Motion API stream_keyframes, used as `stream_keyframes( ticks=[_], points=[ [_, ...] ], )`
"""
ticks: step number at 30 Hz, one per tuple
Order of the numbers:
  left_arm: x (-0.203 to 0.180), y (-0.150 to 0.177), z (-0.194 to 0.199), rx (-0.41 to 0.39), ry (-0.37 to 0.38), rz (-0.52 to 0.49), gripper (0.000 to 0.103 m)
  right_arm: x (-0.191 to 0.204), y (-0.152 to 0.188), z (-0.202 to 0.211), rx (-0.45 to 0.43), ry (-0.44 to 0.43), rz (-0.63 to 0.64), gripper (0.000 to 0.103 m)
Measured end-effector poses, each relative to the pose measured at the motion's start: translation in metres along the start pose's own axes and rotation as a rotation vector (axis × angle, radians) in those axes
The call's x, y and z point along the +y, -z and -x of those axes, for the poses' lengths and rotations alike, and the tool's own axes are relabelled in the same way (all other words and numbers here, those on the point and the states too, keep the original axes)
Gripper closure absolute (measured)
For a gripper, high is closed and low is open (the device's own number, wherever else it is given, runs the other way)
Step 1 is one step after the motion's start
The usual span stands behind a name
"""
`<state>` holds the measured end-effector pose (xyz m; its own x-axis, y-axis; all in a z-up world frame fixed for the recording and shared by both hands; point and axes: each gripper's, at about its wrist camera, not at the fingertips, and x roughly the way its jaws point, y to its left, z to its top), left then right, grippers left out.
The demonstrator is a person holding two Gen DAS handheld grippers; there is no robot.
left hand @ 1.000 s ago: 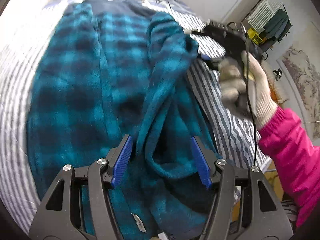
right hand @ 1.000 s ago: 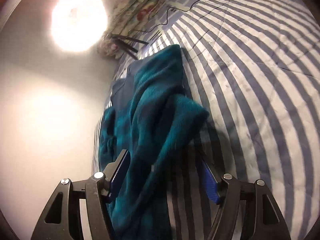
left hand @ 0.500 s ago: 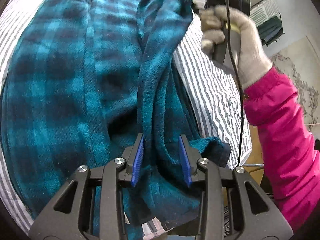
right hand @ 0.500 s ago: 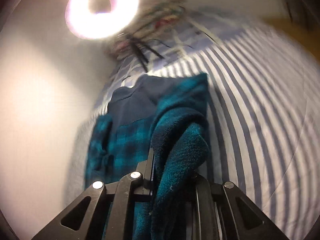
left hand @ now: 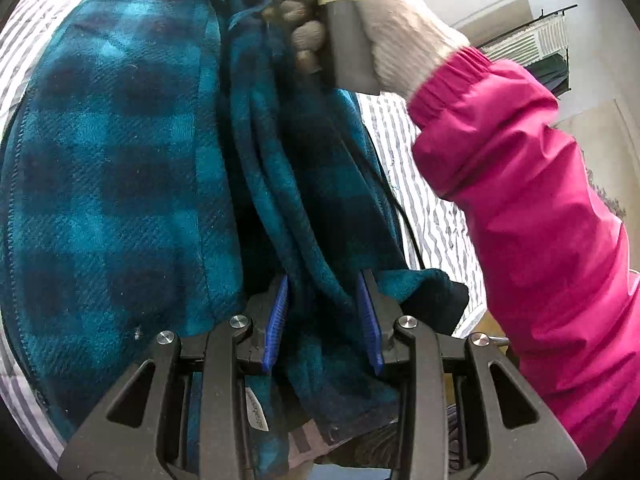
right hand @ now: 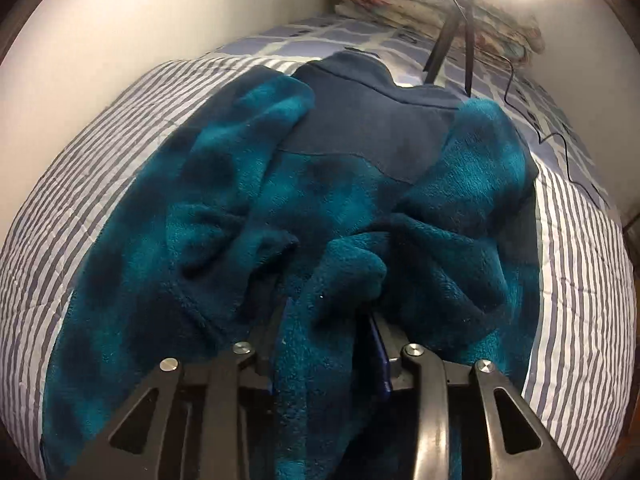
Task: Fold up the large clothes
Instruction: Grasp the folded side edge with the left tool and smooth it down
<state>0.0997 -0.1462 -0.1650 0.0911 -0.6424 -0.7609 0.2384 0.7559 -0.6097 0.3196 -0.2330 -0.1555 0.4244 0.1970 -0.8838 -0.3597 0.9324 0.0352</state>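
A teal and navy checked fleece jacket [left hand: 120, 160] lies spread on the striped bed cover [right hand: 80, 200], its navy yoke [right hand: 360, 140] towards the far end. My left gripper [left hand: 323, 280] is shut on a bunched fold at the jacket's near right edge. My right gripper [right hand: 326, 308] hangs over the middle of the jacket, its jaws opening; a thick roll of fleece still lies loosely between them and drapes over the fingers. In the left wrist view a gloved hand [left hand: 384, 20] holds that gripper's handle at the top, above the lifted fold.
A pink sleeve [left hand: 520, 200] fills the right of the left wrist view. A black tripod [right hand: 452, 28] and a thin cable [right hand: 560, 140] stand at the far end of the bed, by a folded floral quilt [right hand: 400, 4]. A clothes rack [left hand: 536, 44] stands beyond the bed.
The right gripper swung from the bed's right side over the jacket, carrying the fleece fold across, and its jaws have widened since. The left gripper closed on the near edge and kept its grip.
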Motion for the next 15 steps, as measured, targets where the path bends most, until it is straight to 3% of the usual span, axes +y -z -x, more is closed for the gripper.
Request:
stream_keyframes(
  ticks=[2, 3, 5, 7, 10, 15],
  points=[
    [-0.001, 0.002, 0.004, -0.004, 0.002, -0.008, 0.069, -0.01, 0.003, 0.018, -0.016, -0.094, -0.036, 0.063],
    [-0.001, 0.002, 0.006, -0.007, 0.004, -0.01, 0.069, -0.02, 0.007, 0.035, -0.045, -0.168, -0.063, 0.063],
    [-0.002, 0.003, 0.01, -0.015, 0.012, -0.01, 0.069, -0.037, 0.014, 0.062, -0.107, -0.236, -0.097, 0.063],
    [-0.004, 0.008, 0.016, -0.023, 0.02, -0.015, 0.069, -0.053, 0.019, 0.08, -0.156, -0.248, -0.152, 0.063],
    [-0.012, 0.016, 0.024, -0.033, 0.032, -0.042, 0.069, -0.087, 0.022, 0.093, -0.181, -0.192, -0.257, 0.073],
    [-0.019, 0.018, 0.038, -0.062, 0.016, -0.101, 0.069, -0.138, 0.018, 0.077, -0.198, -0.139, -0.393, 0.071]
  ],
)
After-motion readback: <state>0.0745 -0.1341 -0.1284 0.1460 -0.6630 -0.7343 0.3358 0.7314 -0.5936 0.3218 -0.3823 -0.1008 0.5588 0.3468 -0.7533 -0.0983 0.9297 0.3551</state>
